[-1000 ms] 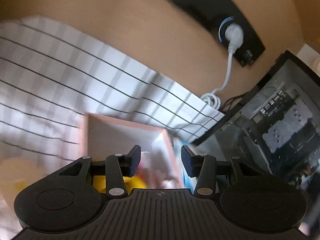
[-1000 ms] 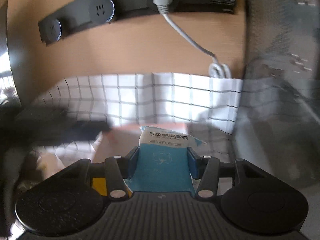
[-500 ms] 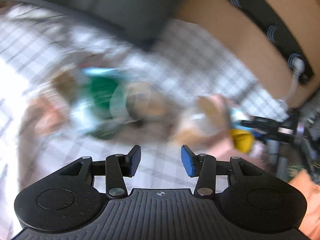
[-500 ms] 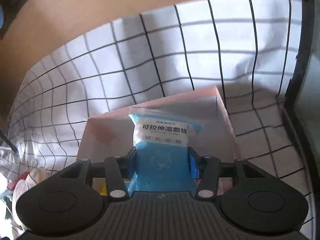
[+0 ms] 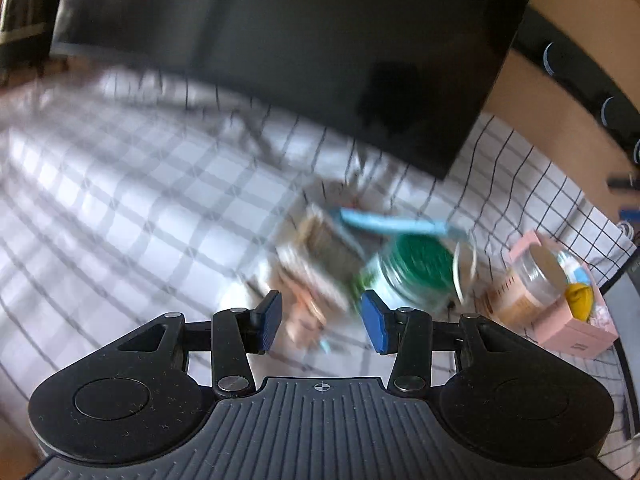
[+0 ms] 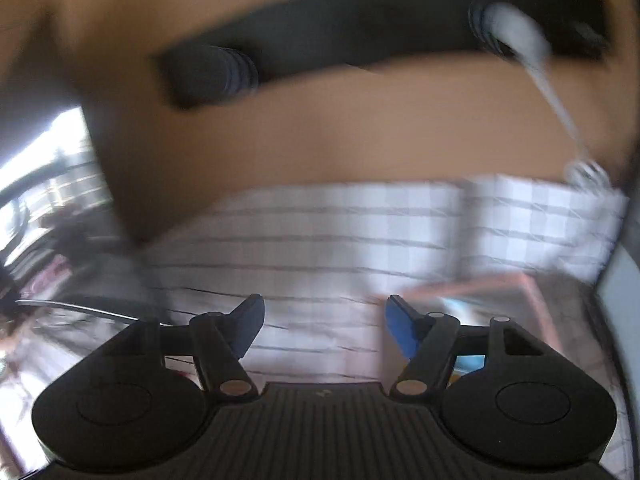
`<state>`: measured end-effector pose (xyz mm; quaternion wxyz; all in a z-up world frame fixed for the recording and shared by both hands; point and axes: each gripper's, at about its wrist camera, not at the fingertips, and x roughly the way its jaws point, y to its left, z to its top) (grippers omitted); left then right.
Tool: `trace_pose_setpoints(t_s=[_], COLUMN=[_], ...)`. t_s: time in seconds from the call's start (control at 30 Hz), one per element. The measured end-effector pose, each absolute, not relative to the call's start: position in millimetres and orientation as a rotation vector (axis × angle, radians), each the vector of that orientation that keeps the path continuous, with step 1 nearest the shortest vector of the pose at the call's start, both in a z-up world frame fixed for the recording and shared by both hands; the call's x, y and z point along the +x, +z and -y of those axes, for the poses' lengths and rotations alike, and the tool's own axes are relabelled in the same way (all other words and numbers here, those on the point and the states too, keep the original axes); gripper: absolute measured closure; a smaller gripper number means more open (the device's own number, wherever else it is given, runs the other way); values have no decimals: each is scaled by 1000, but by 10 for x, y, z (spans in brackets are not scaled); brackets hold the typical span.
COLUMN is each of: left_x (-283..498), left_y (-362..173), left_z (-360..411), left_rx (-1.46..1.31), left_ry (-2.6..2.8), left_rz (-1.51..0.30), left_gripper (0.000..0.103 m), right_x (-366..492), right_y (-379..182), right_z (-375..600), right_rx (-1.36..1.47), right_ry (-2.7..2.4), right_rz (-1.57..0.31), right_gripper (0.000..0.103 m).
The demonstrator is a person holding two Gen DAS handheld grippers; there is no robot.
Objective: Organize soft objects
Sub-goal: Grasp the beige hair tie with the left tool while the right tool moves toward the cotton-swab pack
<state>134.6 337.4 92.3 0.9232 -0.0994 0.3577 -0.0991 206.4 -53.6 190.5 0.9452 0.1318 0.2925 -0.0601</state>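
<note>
My left gripper (image 5: pixel 320 326) is open and empty, just short of a blurred pile of packets (image 5: pixel 320 264) and a green-lidded tub (image 5: pixel 416 276) on the checked cloth. The pink box (image 5: pixel 576 332) stands at the right with a yellow item (image 5: pixel 580 296) and a clear jar (image 5: pixel 540 276) at it. My right gripper (image 6: pixel 324 328) is open and empty above the cloth. The pink box (image 6: pixel 532 292) lies to its right, with the blue cotton pack (image 6: pixel 460 308) inside it, partly hidden by the right finger.
A black monitor (image 5: pixel 280 40) stands behind the pile. A black socket strip (image 6: pixel 380 28) with a white plug (image 6: pixel 516 36) runs along the wooden wall. A dark computer case edge (image 6: pixel 624 280) is at the far right. The checked cloth (image 5: pixel 120 208) covers the table.
My right gripper has opened and let go of the blue cotton pack into the pink box, then drawn left. My left gripper has swung left from the box toward the pile.
</note>
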Motion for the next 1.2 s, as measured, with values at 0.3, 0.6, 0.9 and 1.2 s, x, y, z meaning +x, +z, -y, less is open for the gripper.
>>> trace_pose_setpoints(t_s=[0.3,0.6,0.9,1.2], left_x=[1671,1659,1867,1933], left_y=[1146,561,256,246], left_z=[-3912,-3393,-3169,-2918], left_rx=[-251,-286,-307,-191], left_ry=[-251,-276,-126,-49], left_rz=[-761,-808,-844,-832], left_gripper=[55,55,65,69], right_x=[2467,2528,2600,2878], right_y=[2515,2545,2074,1573], right_z=[-1171,-1706,-1575,-1194], right_rx=[90,-193,-354,-292], right_ry=[122,240,396,470], right_rz=[-549,-594,-681,-834], right_gripper=[35,35,35,34])
